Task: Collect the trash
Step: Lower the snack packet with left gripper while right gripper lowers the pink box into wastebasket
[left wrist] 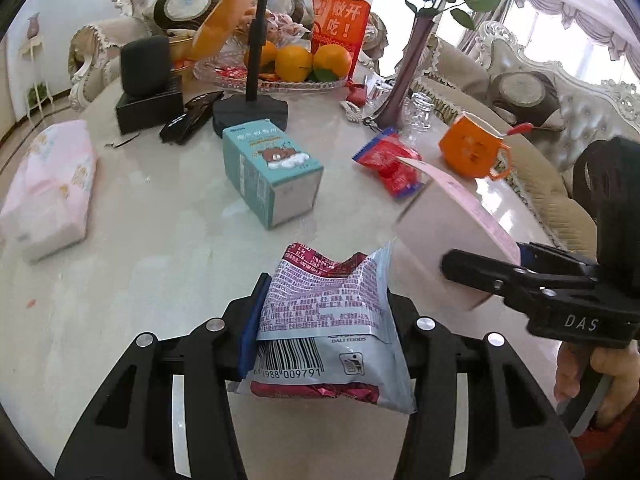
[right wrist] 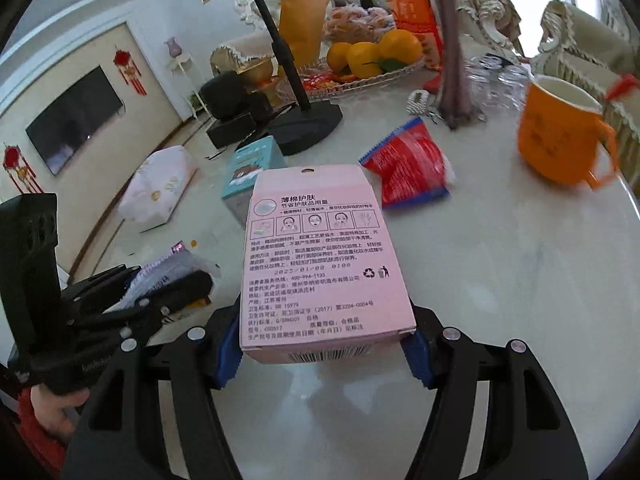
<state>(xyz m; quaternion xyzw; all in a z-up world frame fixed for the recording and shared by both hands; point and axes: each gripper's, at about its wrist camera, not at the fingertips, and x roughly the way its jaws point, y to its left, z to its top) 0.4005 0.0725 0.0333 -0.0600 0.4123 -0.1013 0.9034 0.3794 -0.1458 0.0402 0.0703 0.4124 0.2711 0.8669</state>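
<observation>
My left gripper point(left wrist: 326, 320) is shut on a crumpled grey and maroon snack wrapper point(left wrist: 324, 288) with a barcode, held just above the marble table point(left wrist: 160, 264). My right gripper point(right wrist: 322, 354) is shut on a pink cardboard box point(right wrist: 320, 256), its blue pads pressing the box's two sides. In the left wrist view that pink box point(left wrist: 432, 232) hangs at the right in the right gripper point(left wrist: 480, 276). Further back on the table lie a red snack wrapper point(left wrist: 390, 164) and a teal carton point(left wrist: 272, 176) on its side.
An orange mug point(left wrist: 474, 148) stands near the table's right edge. A pink tissue pack point(left wrist: 48, 188) lies at the left. At the back are a black stand base point(left wrist: 250, 112), a glass tray of oranges point(left wrist: 280, 80), a purple vase point(left wrist: 408, 68), a remote point(left wrist: 190, 118) and sofas.
</observation>
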